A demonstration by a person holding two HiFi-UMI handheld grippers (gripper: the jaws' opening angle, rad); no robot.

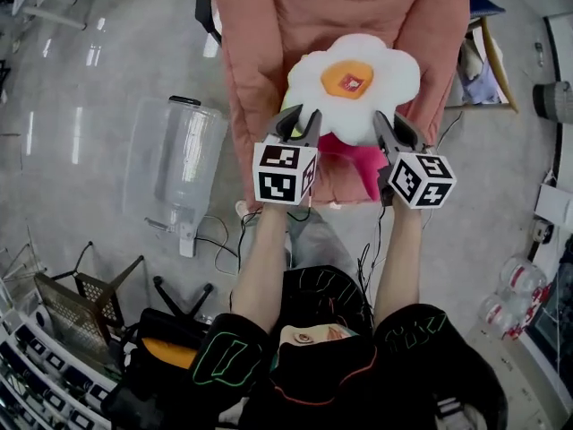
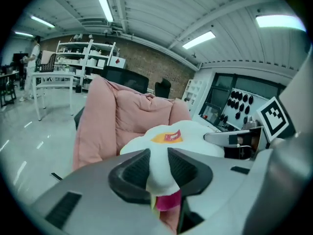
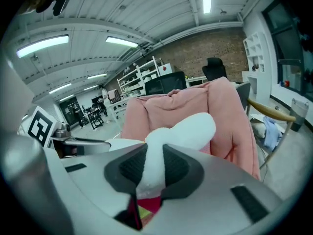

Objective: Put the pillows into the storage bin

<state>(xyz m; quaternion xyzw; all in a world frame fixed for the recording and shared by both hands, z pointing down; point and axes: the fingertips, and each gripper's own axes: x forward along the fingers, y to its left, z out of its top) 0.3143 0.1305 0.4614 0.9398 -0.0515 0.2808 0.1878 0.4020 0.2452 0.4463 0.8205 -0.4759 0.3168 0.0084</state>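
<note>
Gripping egg pillow (image 1: pixel 353 86), L gripper (image 1: pixel 298 125) + R gripper (image 1: pixel 397 135), over pink chair (image 1: pixel 260 25).

A fried-egg pillow (image 1: pixel 354 83) hangs over the seat of a padded armchair (image 1: pixel 260 25). The left claw (image 1: pixel 298 124) pinches its left edge and the right claw (image 1: pixel 396 125) pinches its right edge. A second pillow (image 1: pixel 356 158) shows just beneath it, between the claws; whether it rests on the seat cannot be told. A storage bin (image 1: pixel 183 155) lies on the floor (image 1: pixel 89 106) left of the armchair. A wooden chair (image 1: pixel 494 65) stands to the armchair's right.
</note>
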